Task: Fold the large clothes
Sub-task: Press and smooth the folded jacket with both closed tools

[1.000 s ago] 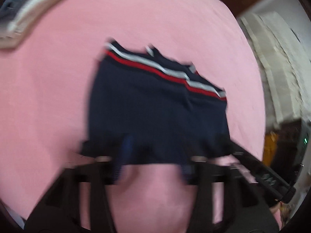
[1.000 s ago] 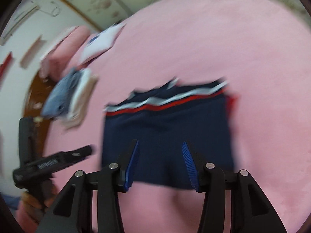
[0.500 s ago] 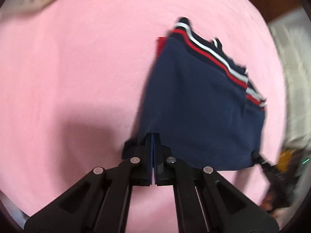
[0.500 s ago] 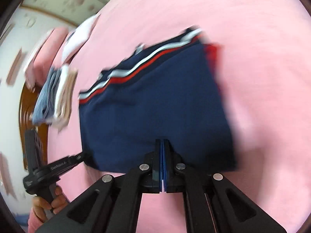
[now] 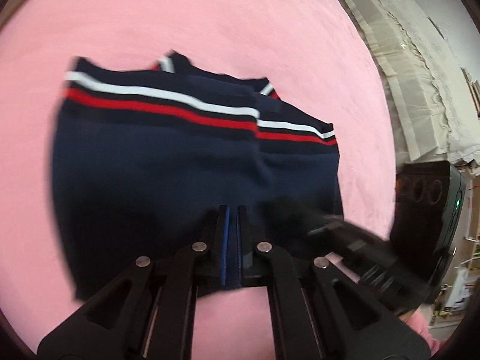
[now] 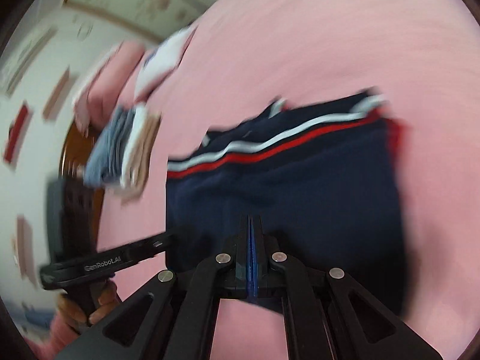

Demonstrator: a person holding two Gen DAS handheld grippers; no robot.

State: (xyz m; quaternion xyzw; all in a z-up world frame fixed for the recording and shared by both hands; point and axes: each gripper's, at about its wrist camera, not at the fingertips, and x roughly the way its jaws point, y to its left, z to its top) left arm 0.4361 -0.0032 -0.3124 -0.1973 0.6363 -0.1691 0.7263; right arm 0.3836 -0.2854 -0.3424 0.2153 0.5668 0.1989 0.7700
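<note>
Apparently both claws (image 5: 232, 219) (image 6: 250, 225) pinch the navy garment's (image 5: 168, 165) near hem.

Stacked clothes (image 6: 123, 150) blurred beyond telling

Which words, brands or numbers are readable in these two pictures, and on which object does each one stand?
"GenRobot.AI": white letters on the black left tongs, seen in the right wrist view; the first letters are blurred, so this reading is likely, not sure.
Round embossed marks on the black device at the right edge of the left wrist view: too blurred to read.
Navy garment, pink sheet: no text visible.
</note>
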